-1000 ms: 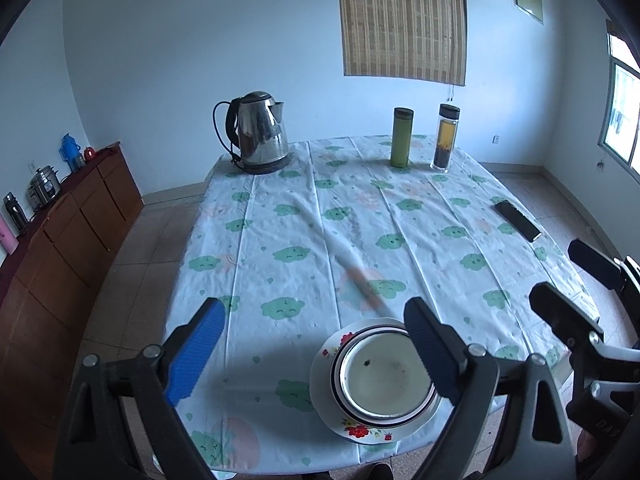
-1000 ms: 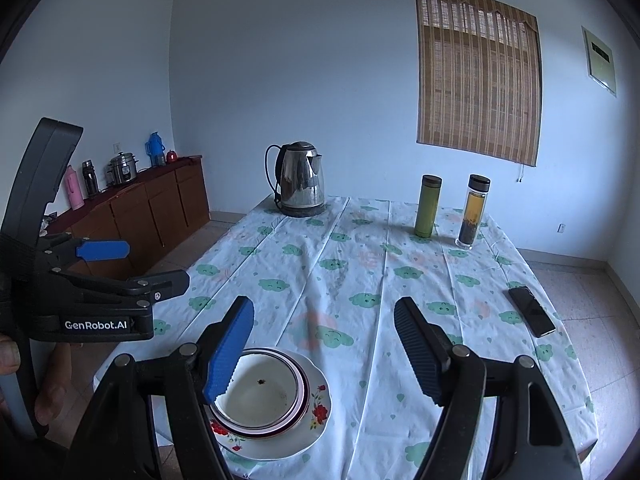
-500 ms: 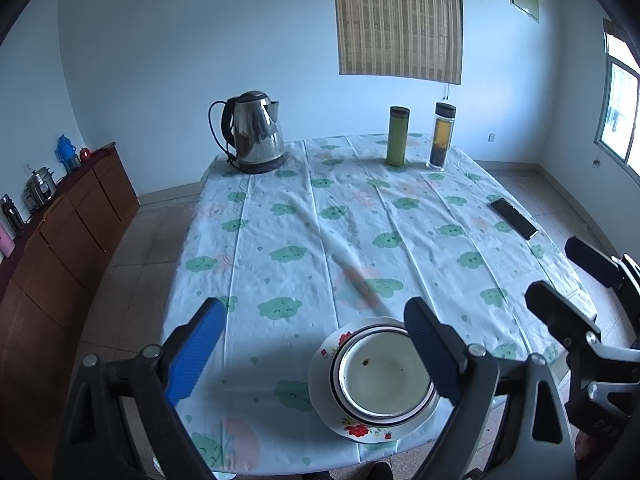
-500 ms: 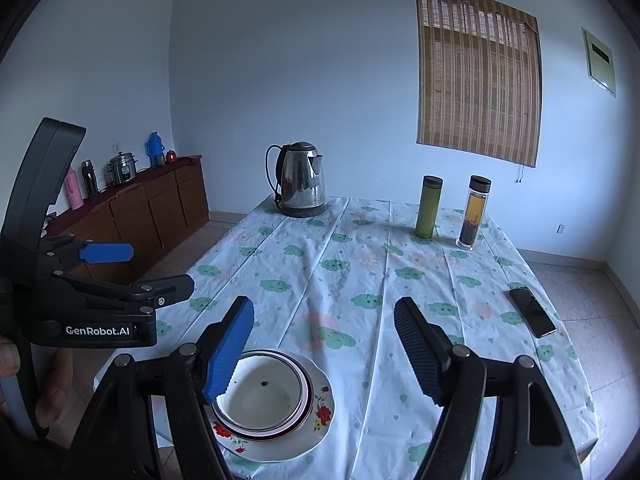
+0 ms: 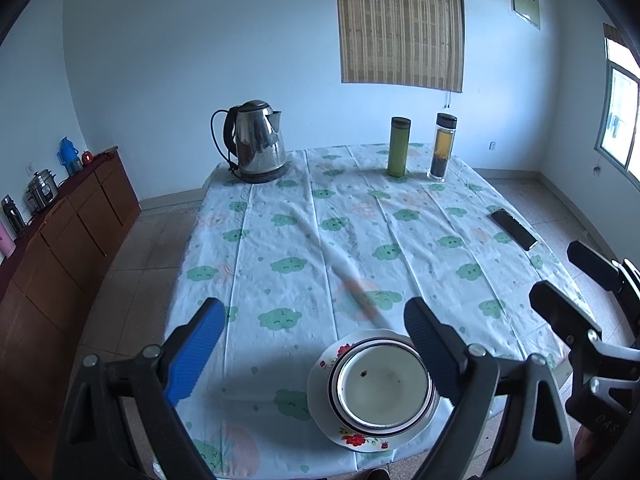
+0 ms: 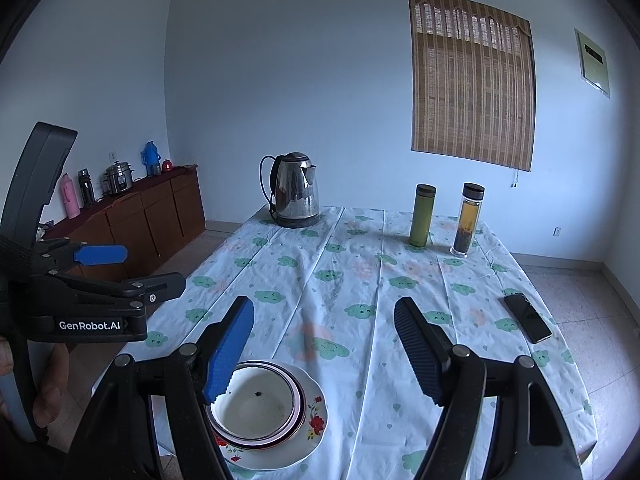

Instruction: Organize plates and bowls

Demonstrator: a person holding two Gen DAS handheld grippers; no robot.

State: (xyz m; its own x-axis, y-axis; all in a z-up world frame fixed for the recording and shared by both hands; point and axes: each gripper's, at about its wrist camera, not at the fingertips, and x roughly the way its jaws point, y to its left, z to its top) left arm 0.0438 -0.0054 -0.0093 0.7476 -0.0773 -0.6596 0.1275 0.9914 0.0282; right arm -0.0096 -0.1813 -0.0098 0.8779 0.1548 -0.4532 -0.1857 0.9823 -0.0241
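Pale walls and a cloud-print tablecloth [image 5: 320,240] fill the left wrist view. At the near edge a bowl [image 5: 386,386] sits nested on a flowered plate [image 5: 320,388]. The left gripper [image 5: 312,348] hangs above them, spread wide and empty. A kettle [image 5: 256,140] and two bottles stand far off.

From the right wrist view, the right gripper [image 6: 320,356] is also spread and empty, with the bowl [image 6: 256,402] and plate [image 6: 312,428] low on its left. The stack looks done; if it needs moving, pinch the plate rim on the near side, lift level and go slowly, since it sits close to the table edge
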